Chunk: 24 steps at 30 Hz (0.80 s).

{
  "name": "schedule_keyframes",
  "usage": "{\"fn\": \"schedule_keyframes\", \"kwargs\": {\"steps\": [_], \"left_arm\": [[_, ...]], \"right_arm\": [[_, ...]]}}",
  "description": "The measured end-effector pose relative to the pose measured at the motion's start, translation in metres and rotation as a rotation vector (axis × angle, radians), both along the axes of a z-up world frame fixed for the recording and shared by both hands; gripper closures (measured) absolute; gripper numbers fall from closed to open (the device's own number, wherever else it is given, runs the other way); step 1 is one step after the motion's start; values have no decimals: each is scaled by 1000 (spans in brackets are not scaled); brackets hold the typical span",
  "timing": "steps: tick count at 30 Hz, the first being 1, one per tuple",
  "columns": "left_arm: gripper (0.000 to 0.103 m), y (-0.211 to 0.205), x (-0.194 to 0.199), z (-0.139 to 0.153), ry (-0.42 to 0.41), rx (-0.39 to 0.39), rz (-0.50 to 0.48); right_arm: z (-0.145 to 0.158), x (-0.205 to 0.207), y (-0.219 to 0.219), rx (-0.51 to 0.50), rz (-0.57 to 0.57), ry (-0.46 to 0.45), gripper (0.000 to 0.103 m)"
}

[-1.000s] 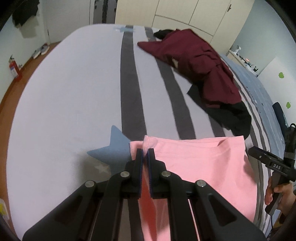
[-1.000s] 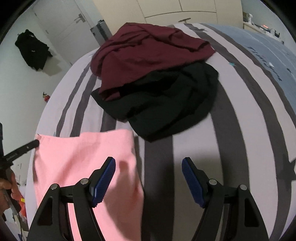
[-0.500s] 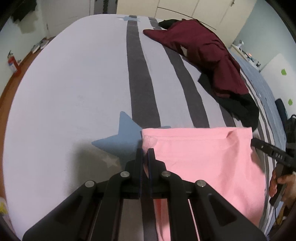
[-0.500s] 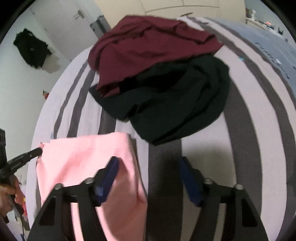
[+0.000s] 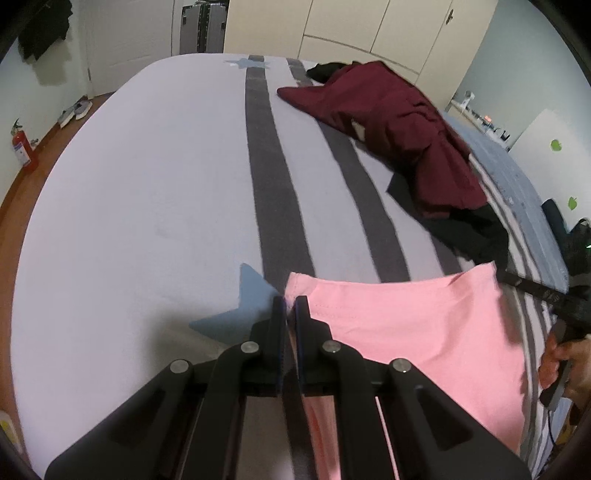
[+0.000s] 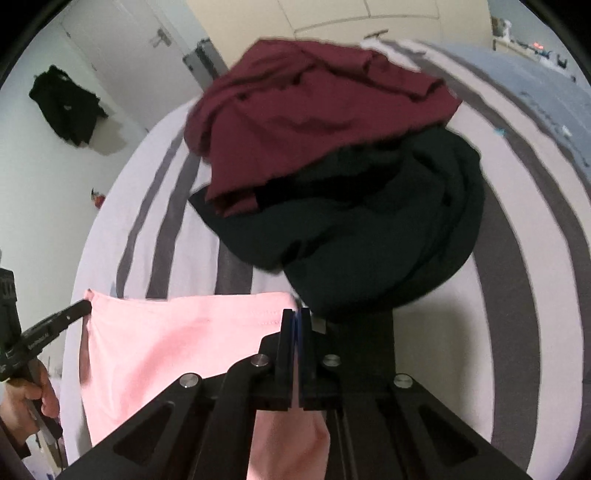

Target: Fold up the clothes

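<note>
Left wrist view: left gripper (image 5: 290, 308) clamps one corner of the flat pink cotton garment (image 5: 417, 332); right gripper (image 6: 296, 319) clamps the opposite corner, tensioning its edge above the striped bed (image 5: 147, 184) for folding.

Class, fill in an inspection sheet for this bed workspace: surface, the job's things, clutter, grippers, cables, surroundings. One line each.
Surface: bed with pale cover, grey stripes, blue stars.
Job's things: pink garment stretched flat by its two far corners; maroon garment heaped on a black garment beyond it.
Clutter: nothing seen on the bed besides clothes.
Grippers: left hand-held gripper shut on the pink garment's left corner; right hand-held gripper shut on its right corner.
Cables: thin cord under the right hand.
Surroundings: wardrobe doors, fire extinguisher, dark clothing on wall.
</note>
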<state>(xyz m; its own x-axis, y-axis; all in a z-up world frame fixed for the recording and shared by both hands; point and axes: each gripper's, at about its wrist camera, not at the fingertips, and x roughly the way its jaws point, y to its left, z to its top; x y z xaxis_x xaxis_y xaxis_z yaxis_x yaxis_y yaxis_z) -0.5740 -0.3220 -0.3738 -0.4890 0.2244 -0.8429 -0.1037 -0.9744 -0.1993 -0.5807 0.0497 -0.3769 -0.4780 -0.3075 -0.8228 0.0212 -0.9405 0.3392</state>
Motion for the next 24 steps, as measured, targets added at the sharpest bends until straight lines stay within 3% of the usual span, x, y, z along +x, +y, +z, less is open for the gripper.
{"fn": "schedule_keyframes", "kwargs": {"steps": [7,9,12,15,20,24], "left_arm": [[99,-1,-6,-14,-22,-16,23],[99,-3,-8,-25,-45,-23,35],[99,-17,-8,-36,-65,27,115],[99,-18,-6,-42,-60,35,130],[99,-11,-9,-39,-57,26,106],[98,-19,-8,-38,-72,17,131]], "right_arm": [[17,-7,0,48,-19,62,103],[13,-12,-2,69,-6,49,103],[-3,-17,-4,125,-32,8,103],[-12,-21,5,97,-77,-24,103],[-6,-16,0,127,-42,6,103],[1,-5,9,68,-21,20,99]]}}
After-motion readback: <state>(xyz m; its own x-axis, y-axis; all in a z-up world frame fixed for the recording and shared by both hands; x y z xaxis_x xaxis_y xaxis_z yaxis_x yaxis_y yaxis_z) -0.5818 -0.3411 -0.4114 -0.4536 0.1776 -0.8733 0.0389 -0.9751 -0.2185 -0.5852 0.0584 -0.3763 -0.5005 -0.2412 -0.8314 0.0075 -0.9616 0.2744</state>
